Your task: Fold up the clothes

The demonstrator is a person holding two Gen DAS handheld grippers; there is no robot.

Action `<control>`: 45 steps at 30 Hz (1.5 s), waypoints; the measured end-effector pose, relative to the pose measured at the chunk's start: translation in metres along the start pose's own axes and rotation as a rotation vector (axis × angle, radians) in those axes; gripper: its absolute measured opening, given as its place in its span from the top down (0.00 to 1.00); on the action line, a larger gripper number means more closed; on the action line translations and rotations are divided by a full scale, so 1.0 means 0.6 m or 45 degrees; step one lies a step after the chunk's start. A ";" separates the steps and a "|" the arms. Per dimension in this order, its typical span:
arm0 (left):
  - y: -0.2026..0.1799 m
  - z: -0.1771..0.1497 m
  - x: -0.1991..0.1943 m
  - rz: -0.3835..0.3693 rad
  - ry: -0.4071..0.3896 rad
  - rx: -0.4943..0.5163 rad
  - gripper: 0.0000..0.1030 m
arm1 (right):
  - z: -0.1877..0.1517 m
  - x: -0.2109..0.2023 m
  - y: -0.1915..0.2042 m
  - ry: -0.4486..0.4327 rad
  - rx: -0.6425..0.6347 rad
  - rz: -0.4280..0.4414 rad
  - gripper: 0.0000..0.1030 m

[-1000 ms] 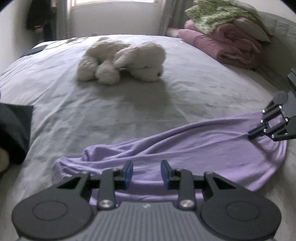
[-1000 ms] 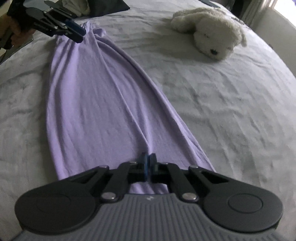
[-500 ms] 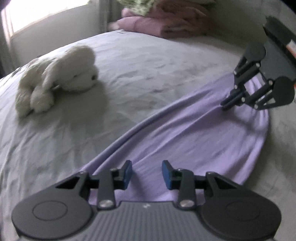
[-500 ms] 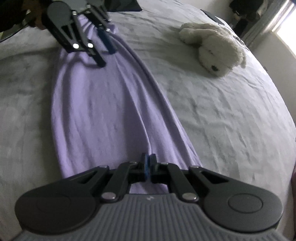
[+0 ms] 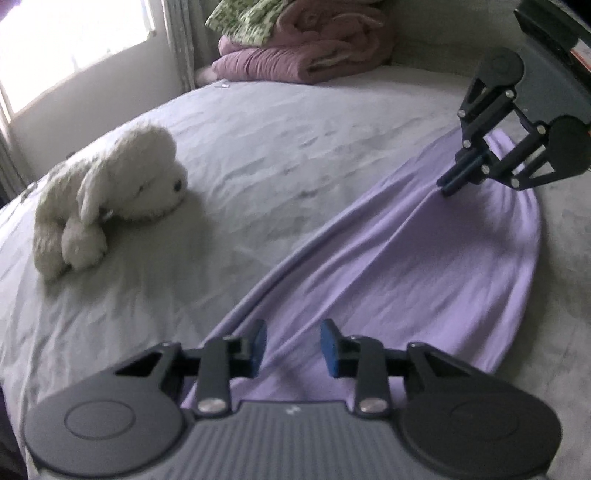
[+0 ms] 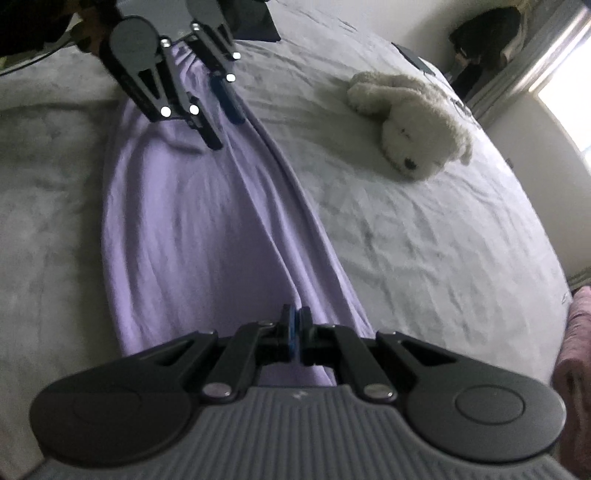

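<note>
A light purple garment (image 5: pixel 406 258) lies stretched in a long strip across the grey bed (image 5: pixel 295 140). My left gripper (image 5: pixel 293 347) hovers over its near end, jaws apart, and the cloth under them is not pinched. The right wrist view shows that left gripper (image 6: pixel 225 129) above the far end of the garment (image 6: pixel 184 221). My right gripper (image 6: pixel 294 321) is shut on a raised fold at the other end. From the left wrist view, the right gripper (image 5: pixel 445 186) pinches a ridge of cloth, with creases running out from it.
A white plush dog (image 5: pixel 110 192) lies on the bed beside the garment, and the right wrist view shows the plush dog (image 6: pixel 413 122) too. Folded pink and green blankets (image 5: pixel 303 48) are stacked at the bed's far corner by a window (image 5: pixel 55 44). A dark item (image 6: pixel 255 29) lies behind the left gripper.
My left gripper has rolled and shifted along the garment toward the right gripper, with its jaws a little wider. The right gripper stays shut on the cloth and has barely moved.
</note>
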State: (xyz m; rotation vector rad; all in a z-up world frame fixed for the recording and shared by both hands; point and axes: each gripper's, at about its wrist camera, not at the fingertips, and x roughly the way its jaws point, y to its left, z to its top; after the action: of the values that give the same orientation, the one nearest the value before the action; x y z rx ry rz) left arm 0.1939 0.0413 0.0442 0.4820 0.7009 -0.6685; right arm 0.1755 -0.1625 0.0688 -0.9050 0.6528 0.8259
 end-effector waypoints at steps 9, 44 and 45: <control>-0.042 0.033 0.027 -0.161 -0.039 0.217 0.59 | -0.001 -0.023 0.029 -0.045 -0.098 -0.107 0.99; -0.087 0.038 -0.023 -0.126 -0.194 0.325 0.99 | -0.030 0.028 -0.061 0.008 0.217 0.271 0.45; -0.086 0.039 -0.022 -0.122 -0.195 0.324 0.99 | -0.034 0.027 -0.065 0.020 0.235 0.315 0.45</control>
State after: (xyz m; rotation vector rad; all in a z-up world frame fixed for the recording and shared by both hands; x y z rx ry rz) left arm 0.1599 -0.0034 0.0600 0.6265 0.4984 -0.8810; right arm 0.2138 -0.1888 0.0628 -0.6724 0.8518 0.9615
